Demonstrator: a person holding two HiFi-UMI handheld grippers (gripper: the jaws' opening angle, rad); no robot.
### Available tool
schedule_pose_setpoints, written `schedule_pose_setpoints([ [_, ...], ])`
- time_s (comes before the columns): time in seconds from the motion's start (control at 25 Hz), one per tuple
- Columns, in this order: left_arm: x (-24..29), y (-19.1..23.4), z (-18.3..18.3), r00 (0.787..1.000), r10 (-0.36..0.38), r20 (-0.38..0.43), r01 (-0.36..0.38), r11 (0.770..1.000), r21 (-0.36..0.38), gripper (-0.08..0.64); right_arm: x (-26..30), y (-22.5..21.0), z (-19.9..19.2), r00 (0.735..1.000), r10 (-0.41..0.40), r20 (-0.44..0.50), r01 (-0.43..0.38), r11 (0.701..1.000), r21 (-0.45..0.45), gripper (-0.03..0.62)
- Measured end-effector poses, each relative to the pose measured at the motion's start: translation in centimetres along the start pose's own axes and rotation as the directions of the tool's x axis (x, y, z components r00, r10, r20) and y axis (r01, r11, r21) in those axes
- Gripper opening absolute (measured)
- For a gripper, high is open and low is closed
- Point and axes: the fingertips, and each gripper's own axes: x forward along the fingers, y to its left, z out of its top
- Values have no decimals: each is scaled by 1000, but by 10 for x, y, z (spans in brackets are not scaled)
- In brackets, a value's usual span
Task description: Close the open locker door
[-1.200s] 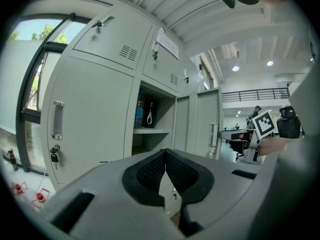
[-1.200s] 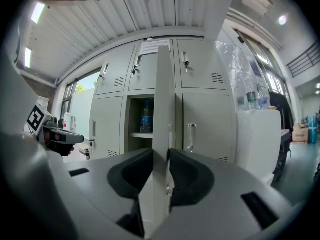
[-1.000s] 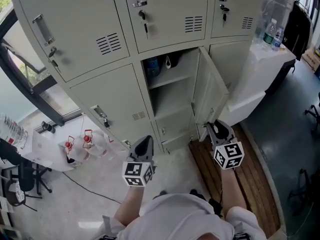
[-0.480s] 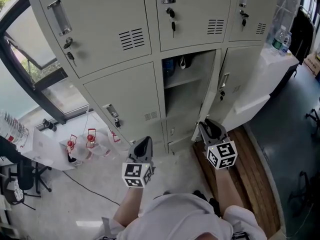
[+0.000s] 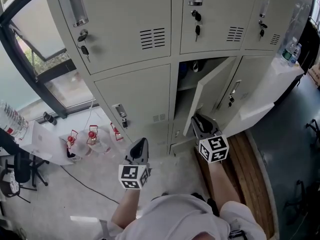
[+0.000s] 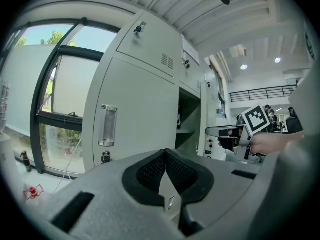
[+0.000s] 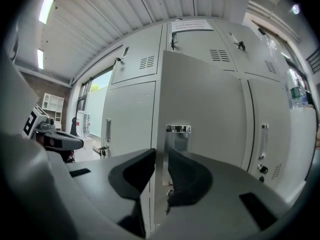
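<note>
Beige metal lockers [image 5: 135,39] fill the wall beside a big window [image 5: 35,59], above a pale floor [image 5: 90,194]. One lower locker door [image 5: 212,89] hangs half open, its free edge swung out toward the person. The right gripper [image 5: 197,119] is at that edge: its fingers [image 7: 135,176] are closing with the door's edge between them, one pad on each face, just below the metal handle plate [image 7: 178,134]. The left gripper [image 5: 140,143] hangs apart in front of the shut neighbouring locker, its fingers [image 6: 150,171] pressed together at the tips on nothing.
</note>
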Motion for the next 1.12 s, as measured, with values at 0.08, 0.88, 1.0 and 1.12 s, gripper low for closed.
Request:
schedule_pose_setpoints([
  [0.08,0,5,0,1000,10,1,-10,1000,-5,8,14,3,2,1000,11,1,-11,1000,3,80],
  [0.88,-15,37,-3,993,118,-14,-118,993,-21,8,109,-13,12,1000,-1,-17,2,1000,31,15],
  [1.0,-17,40,-4,992,126,-20,-126,992,-18,8,111,-15,12,1000,-11,-7,11,1000,29,14],
  [1.12,-17,42,-6,991,131,-26,-131,991,-19,8,111,-14,13,1000,-13,-7,14,1000,27,14],
])
